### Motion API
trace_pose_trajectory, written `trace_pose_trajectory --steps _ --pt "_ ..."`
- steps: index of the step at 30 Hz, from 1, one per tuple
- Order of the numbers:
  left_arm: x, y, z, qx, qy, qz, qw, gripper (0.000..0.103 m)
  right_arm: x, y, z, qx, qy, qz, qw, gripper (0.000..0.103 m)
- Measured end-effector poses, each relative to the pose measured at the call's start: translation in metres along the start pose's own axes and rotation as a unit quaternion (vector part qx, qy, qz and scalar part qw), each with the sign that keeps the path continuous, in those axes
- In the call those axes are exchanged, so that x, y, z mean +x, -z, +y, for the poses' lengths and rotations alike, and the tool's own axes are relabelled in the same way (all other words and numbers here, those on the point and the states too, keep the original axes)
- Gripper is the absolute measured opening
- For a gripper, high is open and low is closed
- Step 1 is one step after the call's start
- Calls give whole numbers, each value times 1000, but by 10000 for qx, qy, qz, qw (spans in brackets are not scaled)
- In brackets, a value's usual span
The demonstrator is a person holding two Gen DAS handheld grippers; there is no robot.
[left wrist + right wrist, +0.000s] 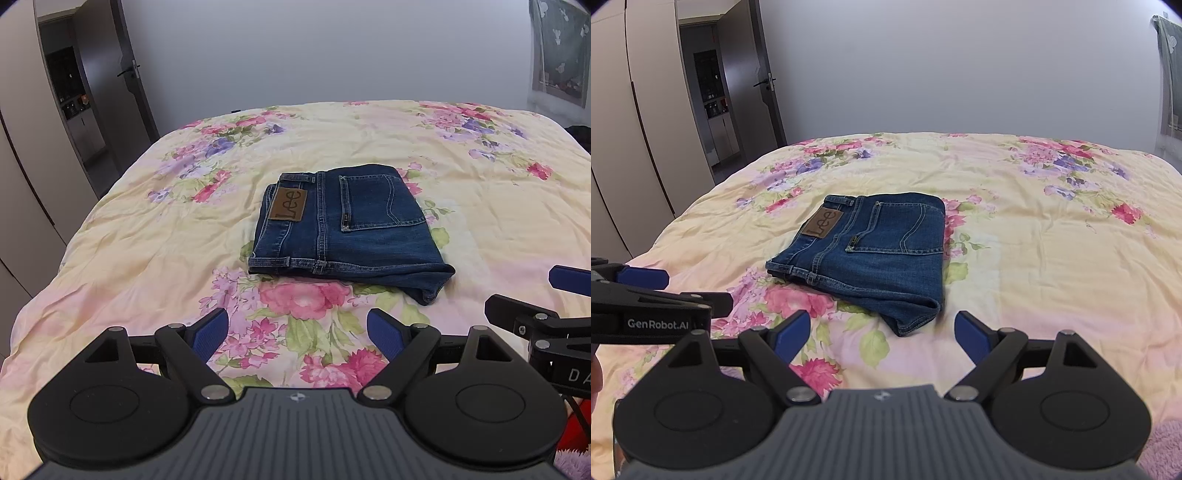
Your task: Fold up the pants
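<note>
The blue jeans (347, 229) lie folded into a compact rectangle on the floral bedspread (147, 229), back pocket and brown Lee patch facing up. They also show in the right wrist view (871, 254). My left gripper (297, 332) is open and empty, held back from the jeans' near edge. My right gripper (879, 334) is open and empty, just short of the jeans' near right corner. Each gripper shows at the edge of the other's view: the right gripper (535, 295) and the left gripper (657, 291).
The bed's left edge (55, 273) drops off toward beige wardrobes (22, 177) and an open grey door (129, 74). A plain wall stands behind the bed. A curtain (557, 48) hangs at the far right. Something purple and fuzzy (1163, 446) lies at the near right.
</note>
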State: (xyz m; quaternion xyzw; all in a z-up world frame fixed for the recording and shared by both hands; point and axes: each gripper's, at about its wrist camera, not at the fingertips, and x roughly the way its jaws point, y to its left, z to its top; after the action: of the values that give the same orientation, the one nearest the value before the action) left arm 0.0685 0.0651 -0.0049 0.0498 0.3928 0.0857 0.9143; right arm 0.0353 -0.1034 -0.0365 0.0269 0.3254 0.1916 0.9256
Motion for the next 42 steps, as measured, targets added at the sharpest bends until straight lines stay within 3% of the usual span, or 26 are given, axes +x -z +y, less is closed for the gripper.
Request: trace_pose_trajectory --steps 42 --pt "-9 3 -4 -154 -32 -58 9999 99 -8 1 1 -29 -28 2 10000 81"
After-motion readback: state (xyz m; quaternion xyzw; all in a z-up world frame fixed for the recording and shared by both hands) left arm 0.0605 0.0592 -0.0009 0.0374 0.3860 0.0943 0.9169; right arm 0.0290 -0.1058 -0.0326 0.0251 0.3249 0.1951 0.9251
